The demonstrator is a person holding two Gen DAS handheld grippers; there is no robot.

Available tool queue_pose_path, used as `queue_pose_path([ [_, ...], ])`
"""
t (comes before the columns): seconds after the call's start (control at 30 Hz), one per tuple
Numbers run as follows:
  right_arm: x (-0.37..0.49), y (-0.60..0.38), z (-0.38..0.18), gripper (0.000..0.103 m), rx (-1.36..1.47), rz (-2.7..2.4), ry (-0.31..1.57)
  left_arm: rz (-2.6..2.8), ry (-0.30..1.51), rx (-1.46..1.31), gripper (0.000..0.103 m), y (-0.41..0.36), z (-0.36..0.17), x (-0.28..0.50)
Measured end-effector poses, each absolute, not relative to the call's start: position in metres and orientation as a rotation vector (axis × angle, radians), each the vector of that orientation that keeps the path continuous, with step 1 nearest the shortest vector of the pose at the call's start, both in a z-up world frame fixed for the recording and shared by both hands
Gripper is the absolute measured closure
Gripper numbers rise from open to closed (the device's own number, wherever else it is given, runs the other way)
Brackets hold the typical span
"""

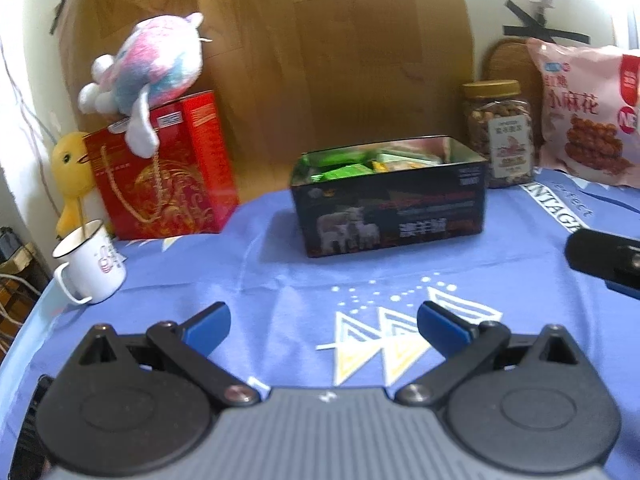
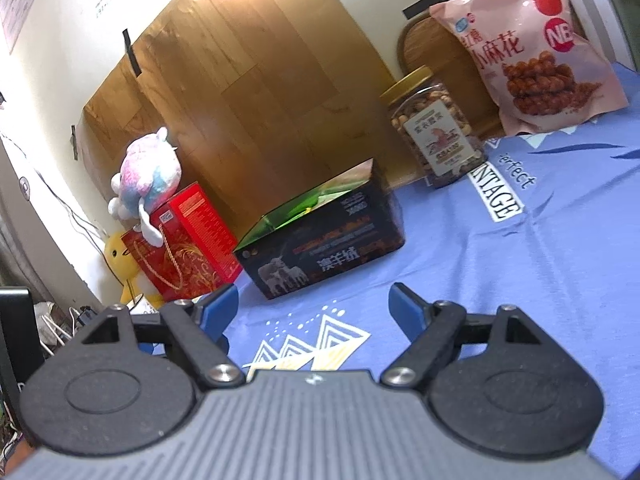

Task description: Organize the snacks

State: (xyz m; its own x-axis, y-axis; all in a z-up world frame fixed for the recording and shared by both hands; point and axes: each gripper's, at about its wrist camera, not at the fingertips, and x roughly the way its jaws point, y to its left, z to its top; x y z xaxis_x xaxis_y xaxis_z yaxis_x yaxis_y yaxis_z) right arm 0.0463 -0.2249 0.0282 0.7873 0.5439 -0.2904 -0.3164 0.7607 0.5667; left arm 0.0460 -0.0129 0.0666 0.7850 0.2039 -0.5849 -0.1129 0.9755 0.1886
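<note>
right gripper (image 2: 314,306) open, empty | black box (image 2: 320,240) ahead | jar (image 2: 434,128) behind

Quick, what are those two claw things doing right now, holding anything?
Left gripper: open, fingers empty.
Right gripper: open, fingers empty.

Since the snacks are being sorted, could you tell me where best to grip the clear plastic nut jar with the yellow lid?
Probably grip the clear plastic nut jar around its body below the yellow lid, approaching level from the front: it stands upright, with the pink snack bag close beside.
</note>
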Motion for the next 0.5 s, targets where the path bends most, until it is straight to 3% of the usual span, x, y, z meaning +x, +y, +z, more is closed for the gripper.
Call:
queue_pose_path([
  [0.5,0.042,-0.253,0.029,0.018,0.545,0.459,0.426,0.053,0.668,0.095,0.000,-0.045,0.069,0.046],
])
